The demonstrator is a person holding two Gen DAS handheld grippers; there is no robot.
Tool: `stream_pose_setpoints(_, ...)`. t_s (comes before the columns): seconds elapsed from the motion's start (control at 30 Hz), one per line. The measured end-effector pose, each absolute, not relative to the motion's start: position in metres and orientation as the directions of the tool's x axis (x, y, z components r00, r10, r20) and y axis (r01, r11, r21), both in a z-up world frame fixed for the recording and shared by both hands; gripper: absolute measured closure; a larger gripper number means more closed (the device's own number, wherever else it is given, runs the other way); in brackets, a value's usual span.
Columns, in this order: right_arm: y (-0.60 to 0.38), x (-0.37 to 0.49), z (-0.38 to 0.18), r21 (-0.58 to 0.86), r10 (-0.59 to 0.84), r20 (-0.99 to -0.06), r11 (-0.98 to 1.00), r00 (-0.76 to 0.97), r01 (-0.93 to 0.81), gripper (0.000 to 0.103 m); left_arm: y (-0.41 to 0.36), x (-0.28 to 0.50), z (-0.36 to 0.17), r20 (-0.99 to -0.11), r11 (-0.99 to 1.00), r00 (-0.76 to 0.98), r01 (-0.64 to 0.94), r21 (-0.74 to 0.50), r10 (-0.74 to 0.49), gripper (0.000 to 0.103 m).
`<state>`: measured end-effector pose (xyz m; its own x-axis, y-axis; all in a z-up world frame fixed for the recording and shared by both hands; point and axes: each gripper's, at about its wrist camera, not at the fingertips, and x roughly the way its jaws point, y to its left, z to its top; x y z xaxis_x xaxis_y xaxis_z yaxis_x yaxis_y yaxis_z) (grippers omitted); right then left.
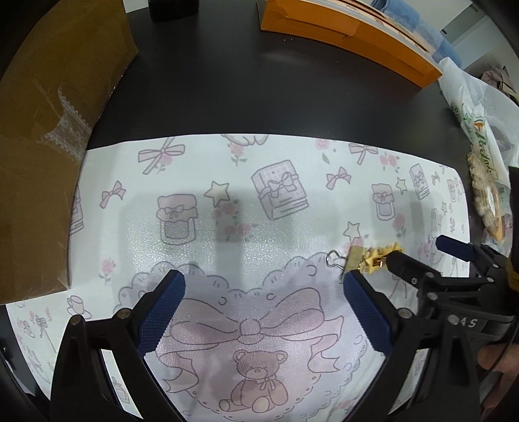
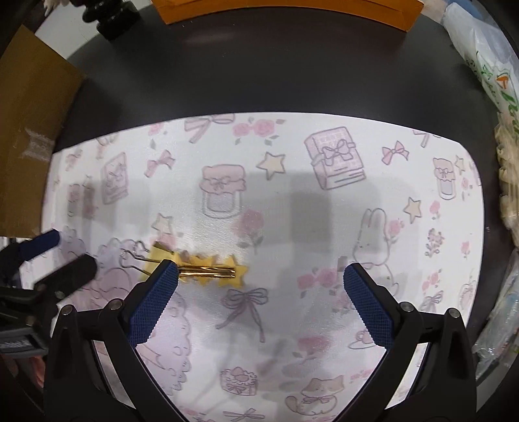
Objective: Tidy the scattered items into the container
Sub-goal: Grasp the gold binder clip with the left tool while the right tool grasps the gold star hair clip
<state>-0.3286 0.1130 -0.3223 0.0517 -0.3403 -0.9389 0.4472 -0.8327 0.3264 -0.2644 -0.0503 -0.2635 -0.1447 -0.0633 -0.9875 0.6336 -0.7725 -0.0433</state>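
Note:
A gold hair clip with yellow stars (image 2: 207, 272) lies on the printed mat (image 2: 292, 201), and a gold binder clip (image 2: 142, 259) with wire handles touches its left end. The same hair clip (image 1: 379, 258) and binder clip (image 1: 352, 259) show in the left wrist view. My right gripper (image 2: 261, 303) is open; its left fingertip (image 2: 165, 276) covers the hair clip's left end. My left gripper (image 1: 266, 308) is open, and its right fingertip (image 1: 353, 282) sits just below the binder clip. Each gripper appears in the other's view: the right gripper (image 1: 415, 251) and the left gripper (image 2: 74, 250).
A brown cardboard box (image 1: 48, 130) stands at the mat's left edge. An orange box (image 1: 340, 35) lies at the back of the black table (image 1: 259, 91). Plastic bags of snacks (image 1: 480, 155) crowd the right side. A dark object (image 2: 110, 16) stands at the far left.

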Motion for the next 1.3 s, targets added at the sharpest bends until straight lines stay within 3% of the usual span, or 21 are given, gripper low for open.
stream_pose_setpoints(0.37,0.098,-0.321,-0.327,0.279,-0.291,-0.955,-0.833,0.050,0.478,0.000,-0.056,-0.262,-0.268,-0.990,-0.770,-0.128,0.637,-0.033,-0.064,0.005)
stream_pose_setpoints(0.67,0.140,-0.327,-0.339,0.277,-0.280,-0.959,-0.873,0.052,0.401,0.000,-0.029,-0.287,-0.276,-0.989,-0.799,-0.146,0.597,-0.072,-0.020,0.005)
stream_pose_setpoints(0.9,0.163,-0.330,-0.340,0.302,-0.301,-0.952,-0.885,0.058,0.356,0.012,-0.009,-0.308,-0.287,-0.991,-0.809,-0.134,0.584,-0.072,-0.009,0.005)
stream_pose_setpoints(0.97,0.169,-0.330,-0.340,0.310,-0.309,-0.949,-0.887,0.058,0.344,0.020,-0.007,-0.311,-0.288,-0.992,-0.803,-0.124,0.594,-0.047,-0.034,0.015)
stream_pose_setpoints(1.03,0.175,-0.331,-0.339,0.317,-0.316,-0.947,-0.888,0.059,0.332,0.027,-0.004,-0.314,-0.287,-0.991,-0.811,-0.119,0.584,-0.028,-0.052,0.033)
stream_pose_setpoints(1.17,0.176,-0.330,-0.338,0.331,-0.331,-0.942,-0.886,0.059,0.325,0.028,0.003,-0.318,-0.286,-0.992,-0.823,-0.115,0.568,-0.030,-0.043,0.045)
stream_pose_setpoints(1.23,0.174,-0.328,-0.336,0.338,-0.338,-0.939,-0.883,0.058,0.325,0.036,0.004,-0.317,-0.285,-0.993,-0.824,-0.115,0.565,-0.030,-0.042,0.059)
stream_pose_setpoints(1.3,0.171,-0.327,-0.335,0.333,-0.336,-0.940,-0.882,0.051,0.332,0.042,0.005,-0.316,-0.284,-0.992,-0.825,-0.116,0.565,-0.034,-0.039,0.062)
